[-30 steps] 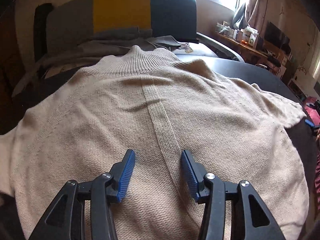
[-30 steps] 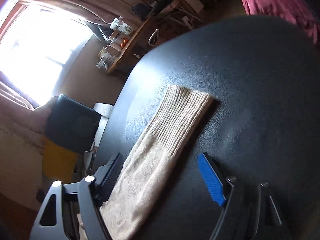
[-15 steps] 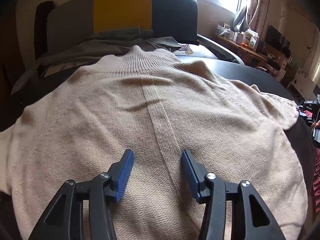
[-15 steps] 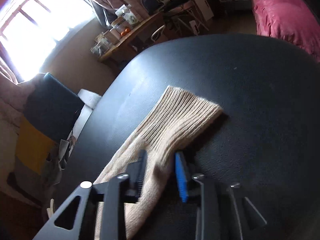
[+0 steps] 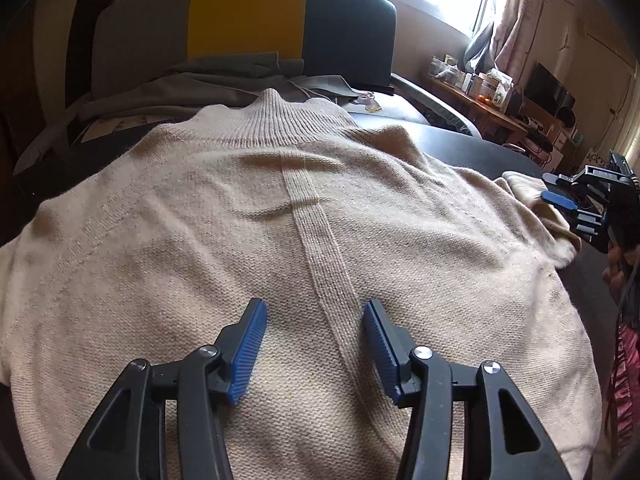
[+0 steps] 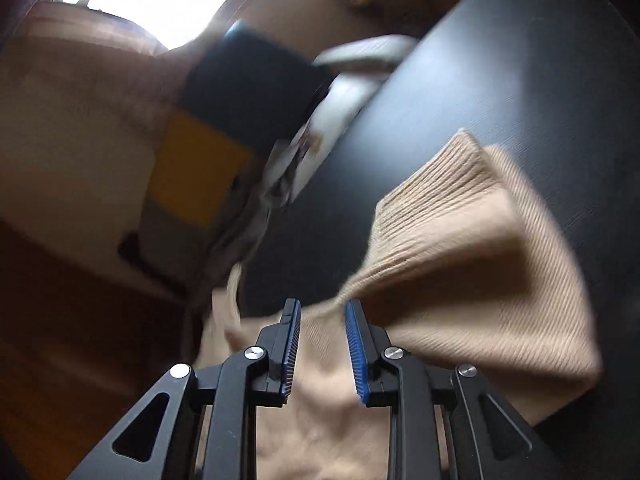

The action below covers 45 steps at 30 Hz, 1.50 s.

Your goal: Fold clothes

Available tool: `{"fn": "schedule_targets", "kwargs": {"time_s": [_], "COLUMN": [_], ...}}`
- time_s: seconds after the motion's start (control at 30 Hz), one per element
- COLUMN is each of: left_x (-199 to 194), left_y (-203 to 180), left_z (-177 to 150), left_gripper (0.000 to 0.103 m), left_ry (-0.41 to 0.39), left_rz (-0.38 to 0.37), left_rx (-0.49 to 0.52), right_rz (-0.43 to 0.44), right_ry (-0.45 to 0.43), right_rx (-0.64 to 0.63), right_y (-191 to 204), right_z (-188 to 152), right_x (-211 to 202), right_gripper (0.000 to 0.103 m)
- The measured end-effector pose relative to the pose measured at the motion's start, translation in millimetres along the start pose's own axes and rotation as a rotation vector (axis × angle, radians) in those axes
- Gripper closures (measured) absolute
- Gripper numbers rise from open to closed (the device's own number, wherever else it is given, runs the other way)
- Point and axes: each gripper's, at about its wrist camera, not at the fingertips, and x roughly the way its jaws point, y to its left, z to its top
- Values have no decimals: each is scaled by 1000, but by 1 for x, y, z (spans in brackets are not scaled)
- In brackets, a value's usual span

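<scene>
Sweater [image 5: 248, 216], beige knit, lies spread flat on the dark table [image 5: 472, 140], collar toward the striped chair [image 5: 244, 16]. Left gripper [image 5: 315, 344] hovers over the middle seam, jaws wide, nothing between them. Right gripper [image 6: 322, 344] is pinched narrow on the ribbed sleeve [image 6: 460, 248], cuff lifted off the tabletop.

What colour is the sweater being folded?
Beige, with a ribbed collar and cuff; the sweater shows best in the left wrist view.
</scene>
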Motion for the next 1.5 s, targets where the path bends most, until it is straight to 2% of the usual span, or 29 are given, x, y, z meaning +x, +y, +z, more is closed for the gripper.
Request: {"fn": "schedule_targets", "kwargs": {"time_s": [0.1, 0.13, 0.17, 0.2, 0.23, 0.3, 0.37, 0.47, 0.53, 0.63, 0.73, 0.8, 0.9, 1.03, 1.2, 1.3, 1.4, 1.43, 1.5], "left_x": [1, 1, 2, 1, 1, -1, -11, -29, -30, -18, 3, 20, 50, 89, 126, 146, 155, 151, 145], "left_y": [1, 2, 2, 3, 2, -7, -28, -72, -103, -158, -223, -261, -309, -341, -357, -359, -357, -351, -340], "left_z": [0, 0, 1, 1, 2, 8, 21, 48, 70, 100, 112, 116, 116, 113, 116, 120, 119, 124, 135], "left_gripper": [51, 51, 50, 50, 50, 52, 52, 50, 50, 50, 50, 50, 50, 50, 50, 50, 70, 92, 94], "left_ry": [4, 7, 9, 12, 17, 35, 8, -70, -86, -71, -29, 0, 53, 122, 162, 205, 196, 186, 167], "left_rz": [-23, -30, -38, -46, -47, -37, -72, -143, -196, -283, -348, -378, -404, -380, -321, -275, -242, -258, -291], "left_rx": [-9, -13, -17, -19, -16, 21, 124, 299, 378, 487, 657, 769, 915, 1015, 1028, 963, 905, 848, 731], "right_rz": [74, 88, 111, 109, 100, 64, -21, -192, -295, -378, -450, -463, -427, -403, -334, -308, -309, -309, -316], "right_ry": [120, 141, 160, 173, 178, 181, 172, 110, 97, 109, 101, 62, 59, 33, 4, -4, -4, -4, -1], "right_rx": [-91, -122, -143, -163, -172, -189, -221, -337, -426, -582, -735, -783, -758, -761, -722, -708, -712, -712, -719], "right_y": [41, 53, 64, 72, 78, 85, 87, 91, 93, 95, 100, 102, 96, 92, 85, 83, 88, 87, 88], "right_z": [-42, -55, -68, -79, -90, -110, -127, -144, -159, -190, -217, -225, -220, -220, -214, -210, -210, -210, -211], "right_x": [23, 28, 32, 35, 36, 36, 33, 27, 30, 31, 32, 23, 23, 23, 18, 17, 25, 25, 24], "right_gripper": [77, 68, 57, 30, 10, 8, 3, 0, 0, 0, 0, 0, 0, 0, 0, 0, 0, 0, 0]}}
